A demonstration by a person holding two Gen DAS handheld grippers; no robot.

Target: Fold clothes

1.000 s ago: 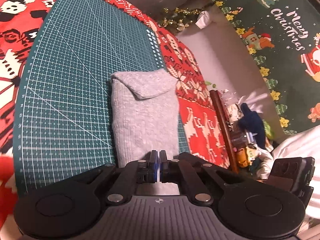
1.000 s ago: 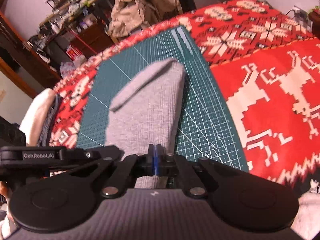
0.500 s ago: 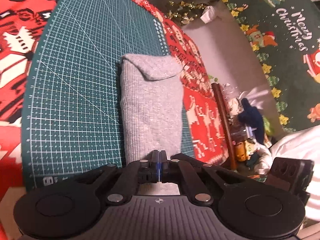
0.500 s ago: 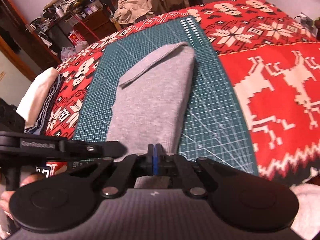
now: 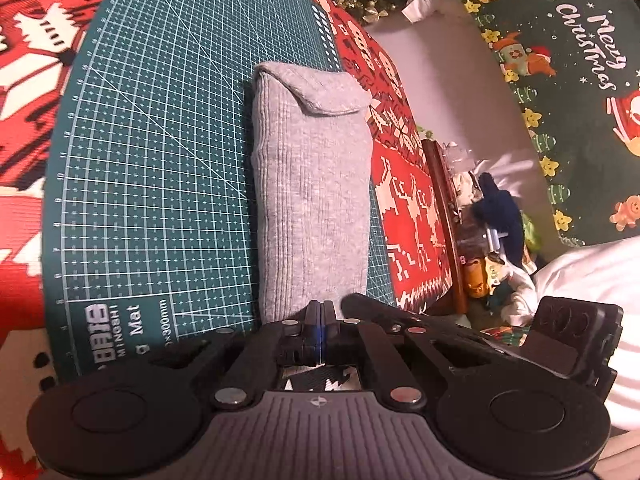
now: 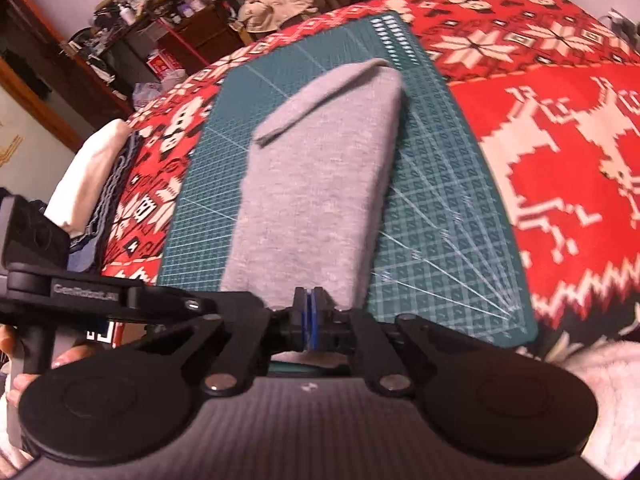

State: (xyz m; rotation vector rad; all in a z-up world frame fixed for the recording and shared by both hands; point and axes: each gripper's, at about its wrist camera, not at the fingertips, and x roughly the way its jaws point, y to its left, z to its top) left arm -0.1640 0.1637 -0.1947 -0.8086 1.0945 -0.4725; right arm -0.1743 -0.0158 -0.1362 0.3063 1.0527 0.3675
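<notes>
Grey knit garment [image 5: 312,184], folded into a long narrow bundle, lies lengthwise on the green cutting mat [image 5: 160,160], toward the mat's right edge as the left wrist view has it. At the far end a small flap of the same cloth is turned back over the top. The mat sits on a worktop covered by a red cloth with white reindeer and snowflake patterns [image 6: 560,140]. Left hand-held gripper [image 5: 320,322] sits at the garment's near end with its jaws pressed together, blue pads meeting; the grey hem runs in under the fingertips, but whether any cloth is pinched between them cannot be told. Right hand-held gripper [image 6: 309,320] is at the same near end seen from the other side, jaws likewise clenched with blue pads touching; the cloth edge reaches right up to the tips, any grasp not discernible. In the right wrist view the left gripper's body shows at the left edge, with part of a hand [image 6: 16,384] around its handle. A stack of white and dark folded cloth [image 6: 88,176] rests at the worktop's far-left edge. Beyond the worktop, a dark green "Merry Christmas" rug [image 5: 560,80] lies on the floor.
</notes>
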